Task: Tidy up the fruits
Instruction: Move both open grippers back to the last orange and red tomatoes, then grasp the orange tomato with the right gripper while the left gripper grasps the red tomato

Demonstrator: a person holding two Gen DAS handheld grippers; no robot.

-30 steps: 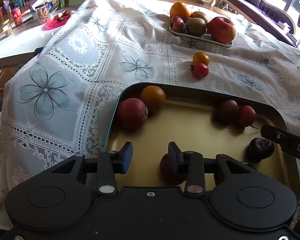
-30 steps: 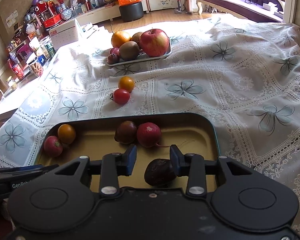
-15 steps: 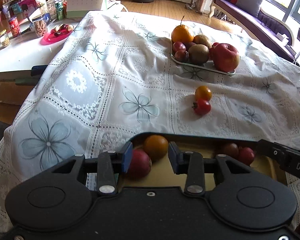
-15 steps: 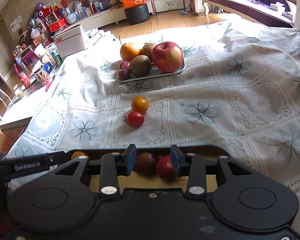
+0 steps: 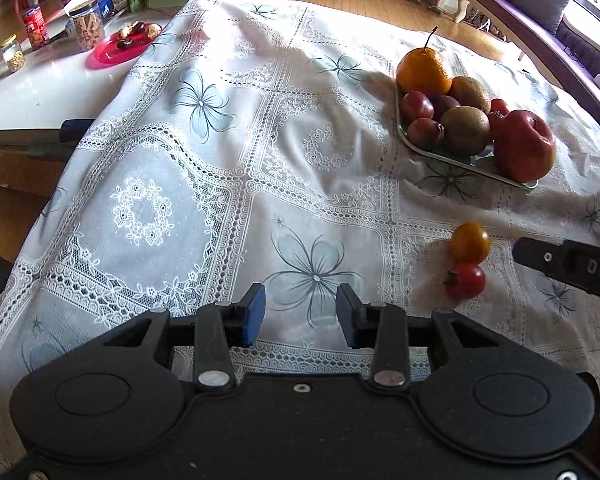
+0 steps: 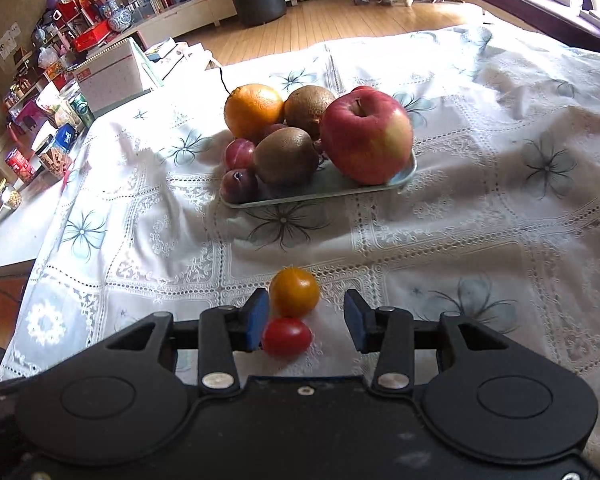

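Note:
Two small tomatoes lie loose on the lace tablecloth, an orange tomato [image 6: 294, 291] with a red tomato [image 6: 287, 336] just in front of it. My right gripper [image 6: 306, 318] stands open over them, the red one close to its left finger. In the left wrist view the same orange tomato [image 5: 469, 242] and red tomato [image 5: 465, 280] lie to the right, beside the other gripper's dark arm [image 5: 568, 269]. My left gripper [image 5: 300, 316] is open above bare cloth, holding nothing. A pale tray [image 6: 320, 195] farther back carries an apple [image 6: 366, 136], an orange [image 6: 253, 112], kiwis and plums.
A side table on the left holds a red plate [image 5: 118, 47], jars and cans. The tablecloth [image 5: 228, 184] has folds near the tray. A sofa [image 5: 540, 20] and wooden floor lie beyond the table's far edge.
Both grippers have moved forward and up, away from the golden tray of small fruits, which has dropped out of sight. The two loose tomatoes now sit right at my right gripper.

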